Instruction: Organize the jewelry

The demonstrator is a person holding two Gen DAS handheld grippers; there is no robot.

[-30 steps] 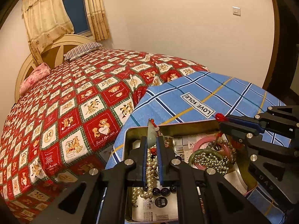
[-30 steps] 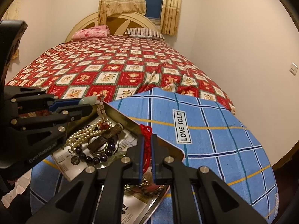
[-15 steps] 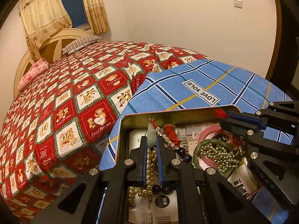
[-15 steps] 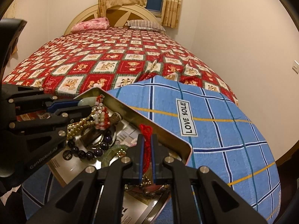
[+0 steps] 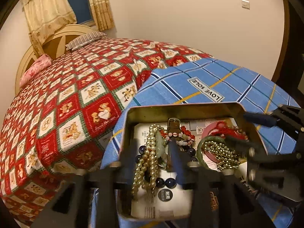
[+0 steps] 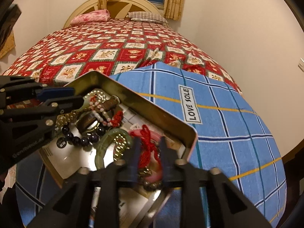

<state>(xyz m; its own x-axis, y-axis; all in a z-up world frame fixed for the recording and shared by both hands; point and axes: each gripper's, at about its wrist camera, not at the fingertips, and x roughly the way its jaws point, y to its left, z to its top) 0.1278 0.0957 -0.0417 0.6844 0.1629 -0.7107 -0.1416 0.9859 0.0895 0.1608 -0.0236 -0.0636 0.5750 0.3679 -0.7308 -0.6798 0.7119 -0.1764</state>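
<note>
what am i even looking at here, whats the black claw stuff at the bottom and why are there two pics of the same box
The black claws are two hand-held grippers; a person holds one in each hand. Each carries a wide-angle camera looking along its fingers, so you get two pictures of one scene.

In the left camera's picture, the left gripper is at the bottom and the right gripper comes in from the side. The right camera's picture shows the right gripper below.

An open metal tin sits on a blue checked cloth on a bed with a red quilt. Inside lie a pearl necklace, dark beads, a green bangle and a red cord.

Both grippers' jaws are opening: pearls between the left pair, red cord between the right, neither gripped.
</note>
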